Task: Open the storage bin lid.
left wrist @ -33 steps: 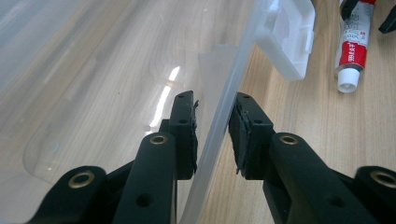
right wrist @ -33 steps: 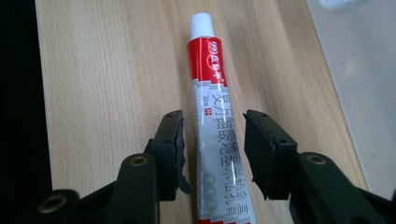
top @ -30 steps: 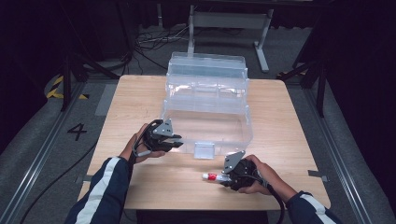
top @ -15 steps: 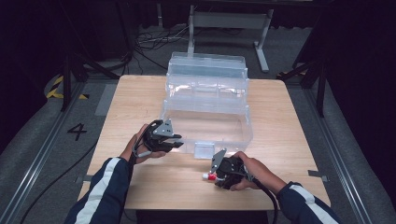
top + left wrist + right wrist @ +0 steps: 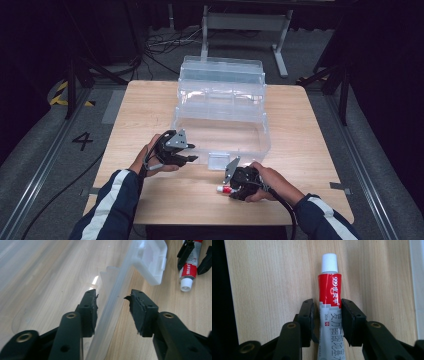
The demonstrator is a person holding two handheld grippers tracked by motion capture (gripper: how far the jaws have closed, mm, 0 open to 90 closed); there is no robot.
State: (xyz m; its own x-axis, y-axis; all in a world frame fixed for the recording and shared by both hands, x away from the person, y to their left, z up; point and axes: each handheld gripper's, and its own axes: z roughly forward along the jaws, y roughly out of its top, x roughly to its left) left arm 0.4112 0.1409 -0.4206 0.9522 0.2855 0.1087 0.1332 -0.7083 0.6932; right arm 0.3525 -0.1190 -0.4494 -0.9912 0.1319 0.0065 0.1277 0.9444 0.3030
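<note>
Right gripper closed on the tube; left gripper open astride the box wall.

The tube, red and grey with a white cap, lies flat on the table just in front of the clear box, near its latch; the right jaws have just been closing and their pads now press its grey body on both sides, the cap pointing away from the hand. The left jaws have just been opening: they straddle the box's front wall with a gap on either side of it, one jaw inside the box and one outside. In the left gripper view the tube lies beyond the latch, between the right gripper's jaws.
</note>
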